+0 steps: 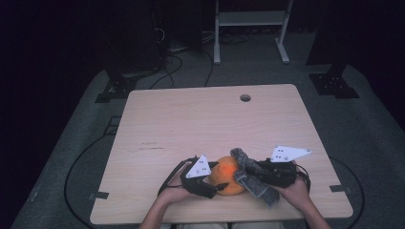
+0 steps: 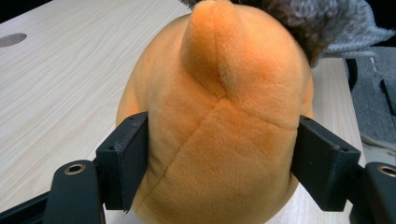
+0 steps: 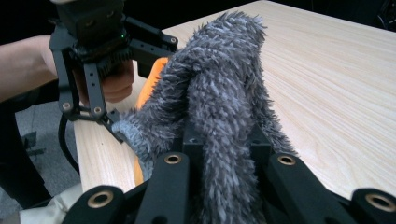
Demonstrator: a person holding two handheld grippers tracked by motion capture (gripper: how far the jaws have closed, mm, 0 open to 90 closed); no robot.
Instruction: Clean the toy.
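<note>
High view: my left gripper clamps the plush from its left, right gripper pinches the sock draped over its right side.

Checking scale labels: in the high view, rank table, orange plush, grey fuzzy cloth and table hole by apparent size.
1. table
2. orange plush and grey fuzzy cloth: look alike, and the cloth overlaps the plush, so unranked
3. table hole
</note>
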